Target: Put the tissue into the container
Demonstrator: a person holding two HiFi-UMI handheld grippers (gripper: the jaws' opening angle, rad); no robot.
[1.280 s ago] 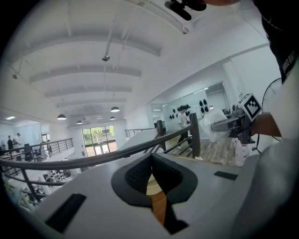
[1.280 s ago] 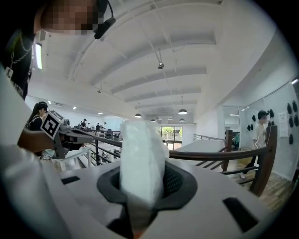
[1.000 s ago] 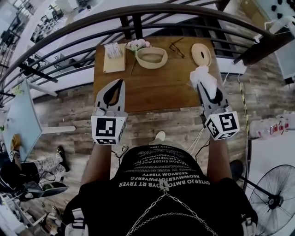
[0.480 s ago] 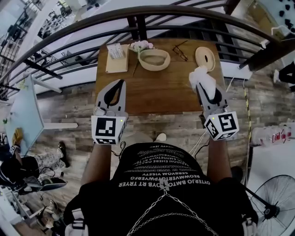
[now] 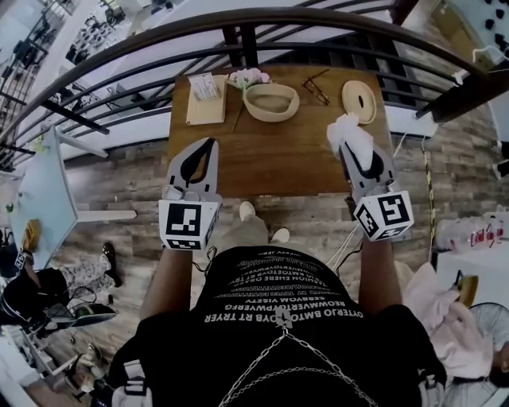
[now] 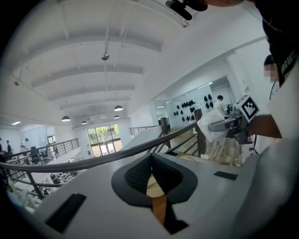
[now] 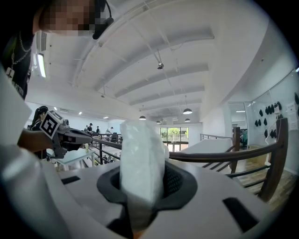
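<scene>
Two grippers: right gripper (image 5: 351, 151), fingers tight on one tissue (image 5: 350, 129); left gripper (image 5: 209, 144), fingers together, empty; one container (image 5: 270, 114).

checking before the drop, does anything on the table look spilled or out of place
Nothing stands out: the bowl sits upright on the table, nothing spilled; the tissue is clamped in the right claw.

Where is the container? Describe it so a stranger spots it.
On the wooden table by the railing, look along the far edge. The container is the open beige oval bowl in the middle; the disc to its right is flat.
</scene>
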